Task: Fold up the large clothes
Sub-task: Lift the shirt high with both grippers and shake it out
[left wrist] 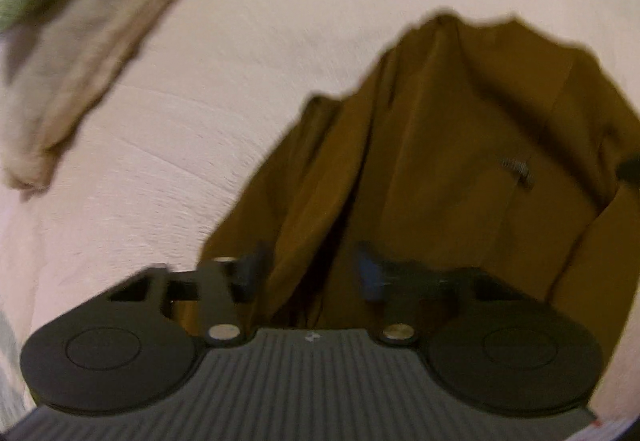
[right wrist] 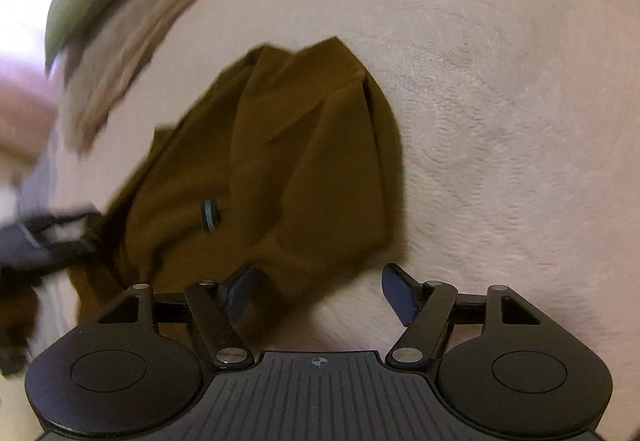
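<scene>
Close under left gripper [left wrist: 310,273], jaws narrowly parted with a brown garment [left wrist: 440,161] fold between, grip uncertain. Bunched on pale bedding [right wrist: 500,121]; likely soft, light, floppy, best pinched at edges. Right gripper [right wrist: 320,291] wide, empty. Beige clothes [left wrist: 80,61] beyond.

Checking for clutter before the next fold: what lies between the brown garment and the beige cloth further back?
Only bare pale bedcover separates the brown garment from the beige cloth; both wrist views show this gap.
</scene>
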Tool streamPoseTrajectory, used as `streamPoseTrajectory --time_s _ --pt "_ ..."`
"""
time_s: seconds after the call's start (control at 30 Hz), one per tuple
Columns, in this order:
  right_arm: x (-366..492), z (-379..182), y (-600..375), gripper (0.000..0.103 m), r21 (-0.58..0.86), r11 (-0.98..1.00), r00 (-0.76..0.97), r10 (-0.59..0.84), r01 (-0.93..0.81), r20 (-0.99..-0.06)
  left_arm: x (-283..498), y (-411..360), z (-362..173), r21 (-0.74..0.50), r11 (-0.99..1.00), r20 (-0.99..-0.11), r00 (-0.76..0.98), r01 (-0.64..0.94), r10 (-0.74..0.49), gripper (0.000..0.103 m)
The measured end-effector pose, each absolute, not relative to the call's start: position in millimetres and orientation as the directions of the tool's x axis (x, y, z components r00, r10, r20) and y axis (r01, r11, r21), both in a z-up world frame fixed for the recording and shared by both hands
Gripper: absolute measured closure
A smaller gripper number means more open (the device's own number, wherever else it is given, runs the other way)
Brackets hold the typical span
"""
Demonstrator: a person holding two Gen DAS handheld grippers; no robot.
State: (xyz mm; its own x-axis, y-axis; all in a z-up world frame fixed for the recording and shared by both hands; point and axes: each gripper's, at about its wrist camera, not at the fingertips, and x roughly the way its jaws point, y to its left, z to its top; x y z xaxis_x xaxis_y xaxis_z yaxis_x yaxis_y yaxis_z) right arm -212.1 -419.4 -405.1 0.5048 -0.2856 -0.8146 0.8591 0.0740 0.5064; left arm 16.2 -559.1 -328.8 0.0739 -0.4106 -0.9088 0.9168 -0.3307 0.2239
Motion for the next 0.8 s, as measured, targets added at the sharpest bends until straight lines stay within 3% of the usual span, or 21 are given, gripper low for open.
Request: streamPoseTrajectory --time_s 0.03,0.07,0.1,0.13,0.23,0.4,0.57,0.8 --pt "-212 -407 -422 0.037 0.537 0.057 0.528 -0.295 0.841 -0.796 16 -560 -331 0.22 -0.341 -0.915 0.072 0.914 -0.398 0.098" --pt "-214 -407 -426 0.038 0.561 0.038 0.546 -0.297 0.827 -0.783 17 -560 -331 0.221 -0.34 -0.915 0.073 0.914 -0.397 0.101" --pt "-215 -408 -429 0.062 0.565 0.018 0.543 -0.3 0.825 -0.784 18 -558 -325 0.225 -0.329 -0.908 0.076 0.917 -0.412 0.101" --pt "-216 -406 -433 0.097 0.551 0.009 0.529 -0.291 0.834 -0.797 19 -555 -316 0.231 -0.311 -0.898 0.08 0.922 -0.432 0.101" --pt "-224 -380 -441 0.099 0.503 0.052 0.497 -0.278 0.862 -0.822 24 -543 -271 0.249 -0.233 -0.859 0.103 0.94 -0.502 0.102" --pt "-251 -289 -453 0.1 0.427 0.299 0.514 -0.338 0.853 -0.789 33 -518 -158 0.255 -0.04 -0.738 0.167 0.966 -0.654 0.102" --pt "-298 -194 -467 0.1 0.349 0.483 0.561 -0.416 0.803 -0.715 21 -474 -43 0.28 0.182 -0.574 0.317 0.942 -0.755 0.102" --pt "-352 -63 -479 0.1 0.212 0.704 0.671 -0.475 0.678 -0.569 -19 -384 80 0.251 0.422 -0.373 0.489 0.871 -0.789 0.102"
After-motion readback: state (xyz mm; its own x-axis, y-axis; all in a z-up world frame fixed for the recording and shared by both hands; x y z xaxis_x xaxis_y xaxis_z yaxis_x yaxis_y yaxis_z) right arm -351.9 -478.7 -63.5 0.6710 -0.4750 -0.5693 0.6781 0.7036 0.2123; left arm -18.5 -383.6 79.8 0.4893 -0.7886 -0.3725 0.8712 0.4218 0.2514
